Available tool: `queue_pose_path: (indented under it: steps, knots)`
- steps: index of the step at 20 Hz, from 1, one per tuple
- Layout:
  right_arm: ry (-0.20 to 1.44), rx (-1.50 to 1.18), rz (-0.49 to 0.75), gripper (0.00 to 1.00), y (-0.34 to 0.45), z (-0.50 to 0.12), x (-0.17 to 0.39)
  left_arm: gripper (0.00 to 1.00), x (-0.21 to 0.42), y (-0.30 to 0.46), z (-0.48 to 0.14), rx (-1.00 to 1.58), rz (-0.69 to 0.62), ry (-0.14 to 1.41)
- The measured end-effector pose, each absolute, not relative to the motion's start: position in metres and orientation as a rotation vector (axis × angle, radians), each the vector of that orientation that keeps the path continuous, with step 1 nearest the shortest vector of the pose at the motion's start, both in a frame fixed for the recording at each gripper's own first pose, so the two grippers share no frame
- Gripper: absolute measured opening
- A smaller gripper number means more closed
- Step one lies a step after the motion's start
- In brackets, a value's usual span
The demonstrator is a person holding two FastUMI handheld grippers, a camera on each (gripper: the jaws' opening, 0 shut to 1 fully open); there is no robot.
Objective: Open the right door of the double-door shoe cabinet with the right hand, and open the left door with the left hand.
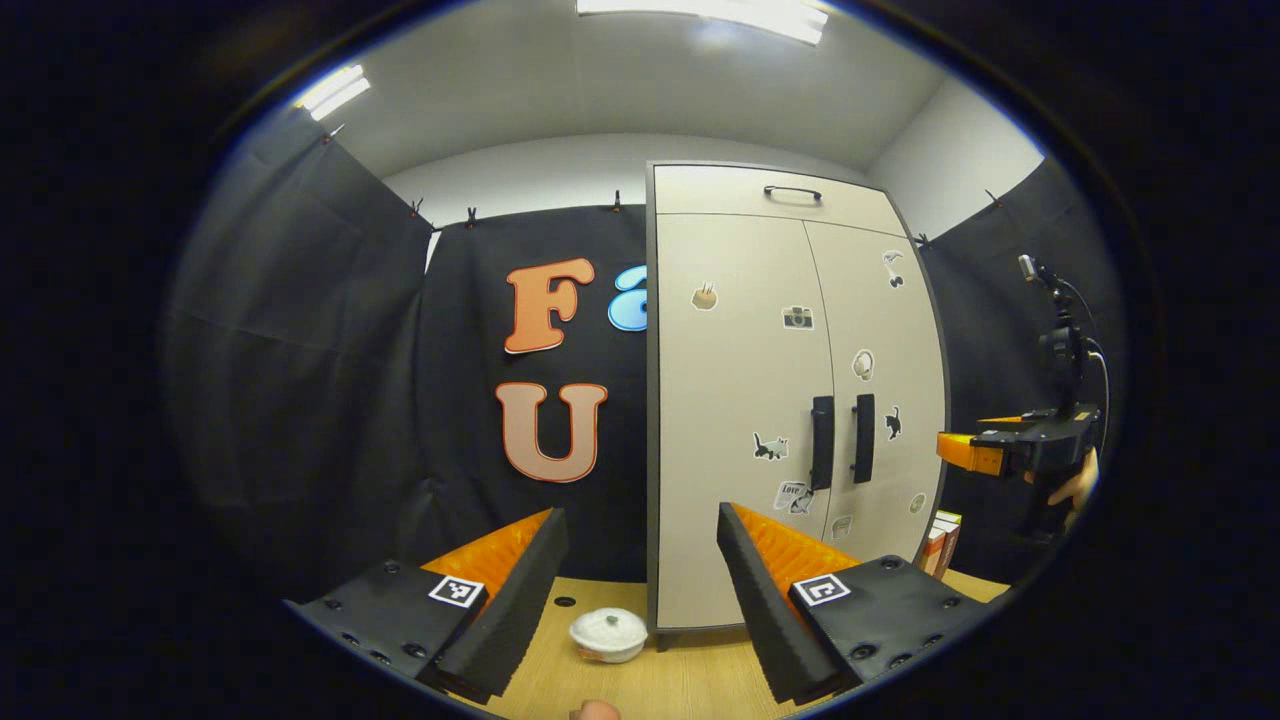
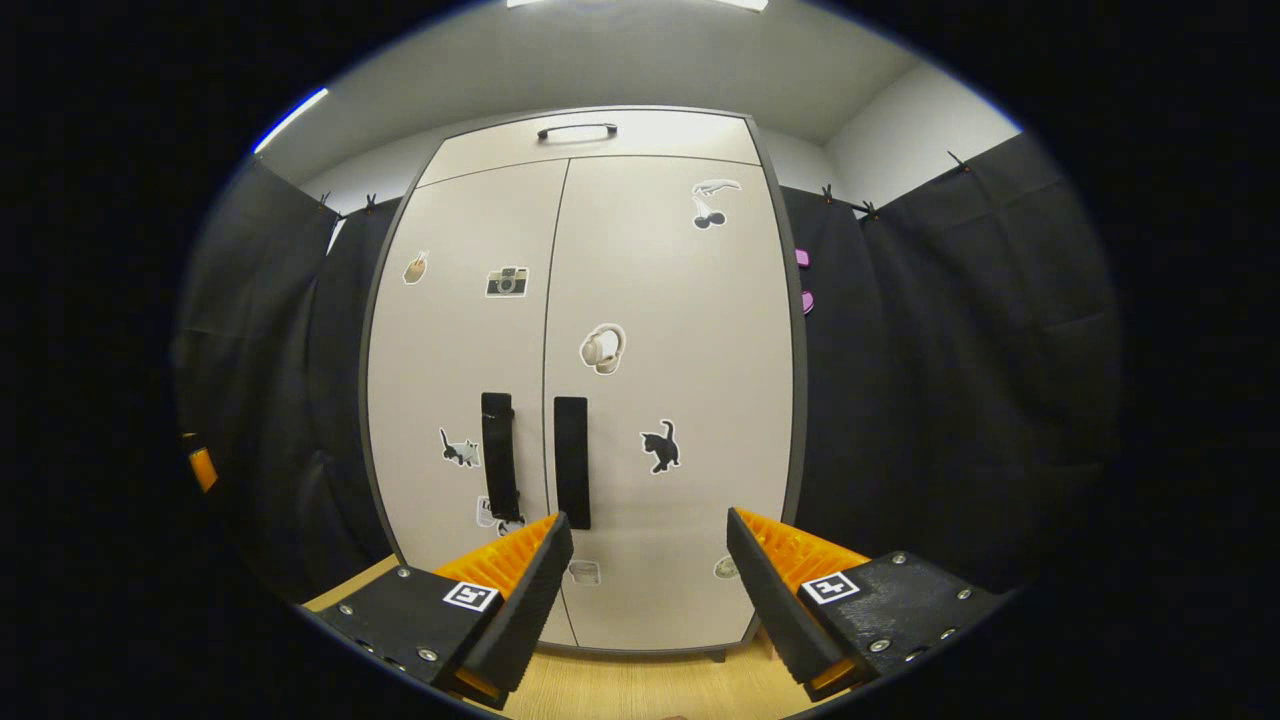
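Note:
The pale double-door shoe cabinet [image 1: 735, 400] stands upright with both doors closed; stickers dot its front. Two dark vertical handles sit side by side at the middle seam: the left door's handle [image 2: 498, 455] and the right door's handle [image 2: 571, 462]. My right gripper [image 2: 648, 560] is open, facing the right door [image 2: 680, 300] from a short distance, touching nothing. My left gripper [image 1: 640, 560] is open too, farther back and off to the cabinet's left edge. In the left gripper view the right gripper [image 1: 990, 450] hovers at the far right, held by a hand [image 1: 1078, 485].
A white lidded bowl [image 1: 608, 634] sits on the wooden surface [image 1: 690, 680] just left of the cabinet's foot. Some books or boxes [image 1: 940, 540] lean beside its right side. A top panel with a handle [image 1: 792, 192] caps the cabinet. A camera stand [image 1: 1060, 340] rises at the right.

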State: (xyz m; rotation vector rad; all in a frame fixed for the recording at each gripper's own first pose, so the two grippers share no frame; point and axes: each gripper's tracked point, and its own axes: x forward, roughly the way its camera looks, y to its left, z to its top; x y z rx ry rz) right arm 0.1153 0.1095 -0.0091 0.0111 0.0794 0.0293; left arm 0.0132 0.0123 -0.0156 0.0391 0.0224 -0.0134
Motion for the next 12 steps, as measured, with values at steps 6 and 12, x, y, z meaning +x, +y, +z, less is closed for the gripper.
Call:
queue_pose_path:
  steps: [6, 12]
  knots:
    - [0.101, 0.011, 0.045, 0.94, 0.146, -0.010, 0.165, 0.96, 0.023, 0.027, -0.023, 0.053, -0.006, 0.026]
    - [0.143, 0.054, 0.038, 1.00, 0.168, -0.022, 0.216, 0.96, 0.026, 0.049, -0.031, 0.055, 0.014, 0.033]
